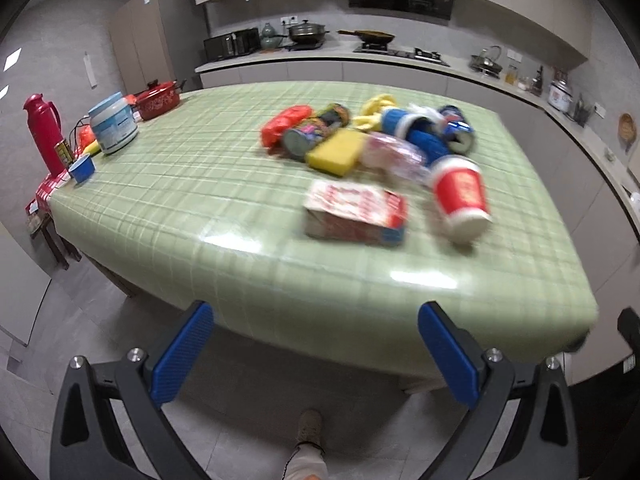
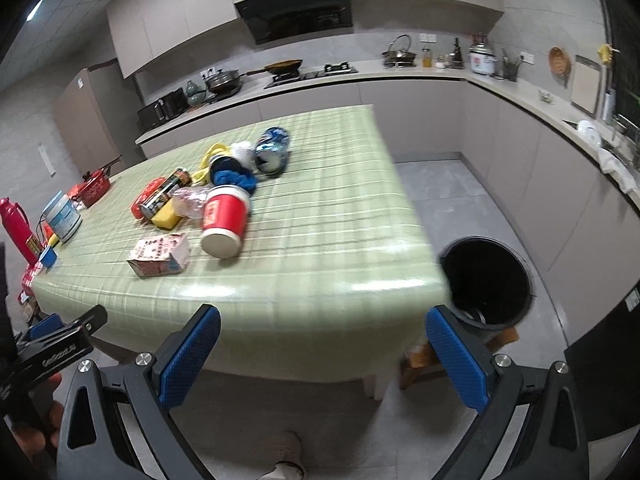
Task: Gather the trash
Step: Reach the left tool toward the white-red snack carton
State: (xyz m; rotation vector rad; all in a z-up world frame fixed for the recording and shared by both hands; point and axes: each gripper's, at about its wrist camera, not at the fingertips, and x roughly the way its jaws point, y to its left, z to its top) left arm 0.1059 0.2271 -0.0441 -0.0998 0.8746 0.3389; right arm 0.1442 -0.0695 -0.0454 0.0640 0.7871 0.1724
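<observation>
A heap of trash lies on the green checked table [image 1: 180,208] [image 2: 332,248]: a red paper cup [image 1: 462,198] [image 2: 224,220] on its side, a red-and-white carton [image 1: 356,214] [image 2: 160,256], a yellow sponge [image 1: 334,154] [image 2: 166,216], a dark can [image 1: 312,132] [image 2: 164,194], a red wrapper [image 1: 284,122], clear plastic [image 1: 394,156], blue cloth [image 1: 424,136] [image 2: 232,174] and a blue can [image 1: 458,128] [image 2: 272,150]. A black bin [image 2: 486,280] stands on the floor off the table's right corner. My left gripper [image 1: 316,354] and right gripper [image 2: 324,360] hang open and empty before the table's near edge.
A red flask [image 1: 42,132], a white tub [image 1: 112,122], a blue cup [image 1: 82,168] and a red pot [image 1: 158,98] line the table's left side. Kitchen counters [image 2: 520,92] run behind and to the right. A person's foot [image 1: 310,428] stands on the tiled floor below.
</observation>
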